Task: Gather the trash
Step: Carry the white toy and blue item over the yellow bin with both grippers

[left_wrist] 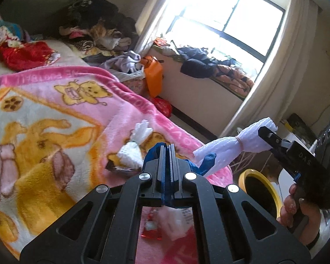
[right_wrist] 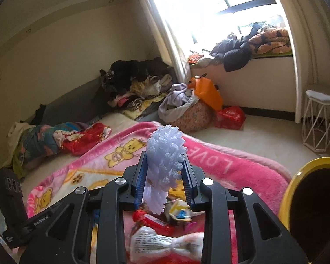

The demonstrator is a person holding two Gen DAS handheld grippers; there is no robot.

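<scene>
A: Jaws? The right gripper (right_wrist: 165,173) clamps a white foam net sleeve (right_wrist: 165,154) above the pink cartoon blanket (right_wrist: 242,171); the left gripper (left_wrist: 168,151) is pinched tight on a blue scrap (left_wrist: 205,161).

B: Both look featherlight, soft and crushable. I'd hold the sleeve near its tied waist and head for the yellow-rimmed bin (right_wrist: 297,176).

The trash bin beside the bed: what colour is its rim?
Yellow rim, dark inside; the right wrist view shows it best.

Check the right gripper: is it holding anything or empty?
Holding. The right gripper is shut on the white foam net, which stands between its blue pads; the left wrist view shows it lifted off the blanket.
</scene>
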